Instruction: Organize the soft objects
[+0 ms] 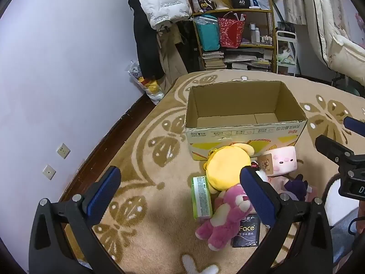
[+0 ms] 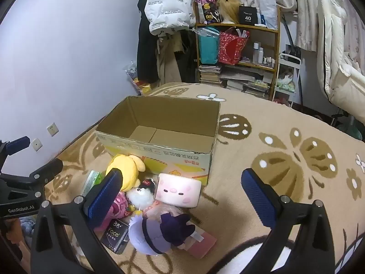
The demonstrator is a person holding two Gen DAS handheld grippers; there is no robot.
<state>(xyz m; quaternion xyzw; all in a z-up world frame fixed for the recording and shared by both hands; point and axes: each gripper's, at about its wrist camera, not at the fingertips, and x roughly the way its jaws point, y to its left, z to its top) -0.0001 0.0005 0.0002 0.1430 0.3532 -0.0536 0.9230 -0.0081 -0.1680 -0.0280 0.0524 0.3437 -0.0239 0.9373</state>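
An open, empty cardboard box stands on a beige patterned blanket. In front of it lies a heap of soft things: a yellow plush, a pink bear, a pink block-shaped plush, a purple doll, a small white fluffy toy, a green tissue pack and a black "Face" tissue pack. My left gripper hovers open over the heap's left side. My right gripper is open above the pink block, holding nothing.
A wooden shelf with bags, books and bottles stands behind the bed, beside hanging coats. A lilac wall runs along the left. Bare blanket spreads to the box's right. White bedding hangs at far right.
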